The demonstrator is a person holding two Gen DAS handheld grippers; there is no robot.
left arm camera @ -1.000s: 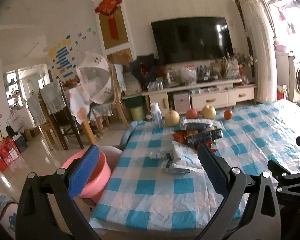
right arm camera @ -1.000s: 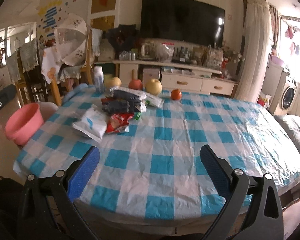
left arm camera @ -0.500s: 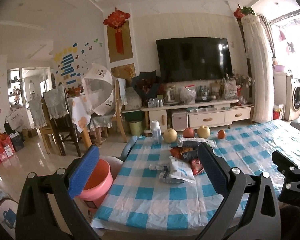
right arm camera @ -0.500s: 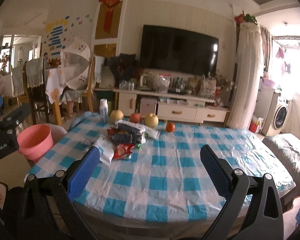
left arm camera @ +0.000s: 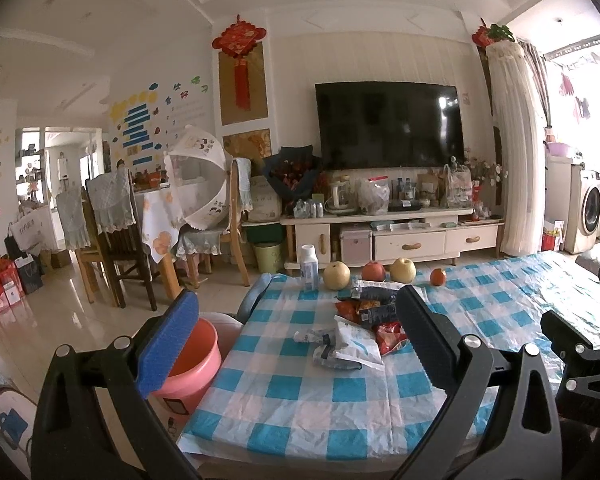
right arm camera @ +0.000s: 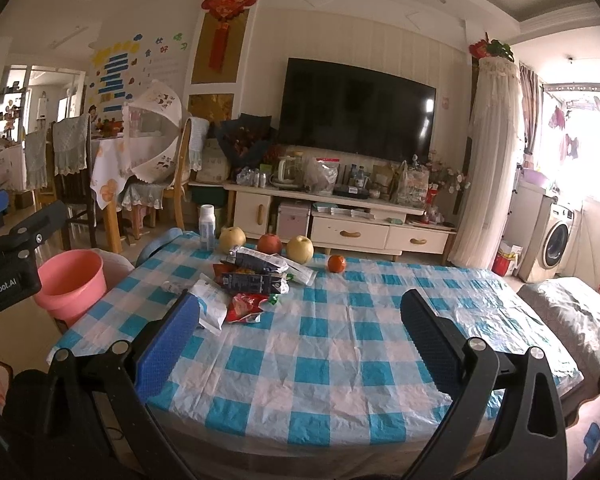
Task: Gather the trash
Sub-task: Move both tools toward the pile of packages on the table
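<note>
The trash is a loose heap of crumpled snack wrappers (right arm camera: 256, 276) on the blue-and-white checked plastic tablecloth of the table (right arm camera: 332, 344). It holds a white foil pouch (left arm camera: 356, 344), a red crinkled packet (right arm camera: 246, 307), a dark printed bag (right arm camera: 256, 281) and some clear film. All of it looks light, limp and slick. I judge the wrappers will fold and slide rather than resist, so a pinch on a bunched edge or a raised crease should hold better than a grip across a flat face. The cloth is glossy too, so a wrapper may skate ahead of a pushing finger.

Behind the heap stand two yellow pears (right arm camera: 300, 249), a red apple (right arm camera: 269, 243), a small orange (right arm camera: 336, 263) and a white plastic bottle (right arm camera: 206, 227). Whether the bottle counts as trash I cannot tell.

The left tool (left arm camera: 296, 344) is spread wide and empty. In its view the heap lies at about twelve to one o'clock, well ahead of the tips, partly hidden by the right-hand finger. The right tool (right arm camera: 300, 344) is also spread and empty, with the heap at about eleven o'clock, just past its blue left pad (right arm camera: 168, 344).

A round pink plastic bucket (right arm camera: 70, 282) sits beside the table's left edge, at about ten o'clock from the right tool. It is a likely bin.
</note>
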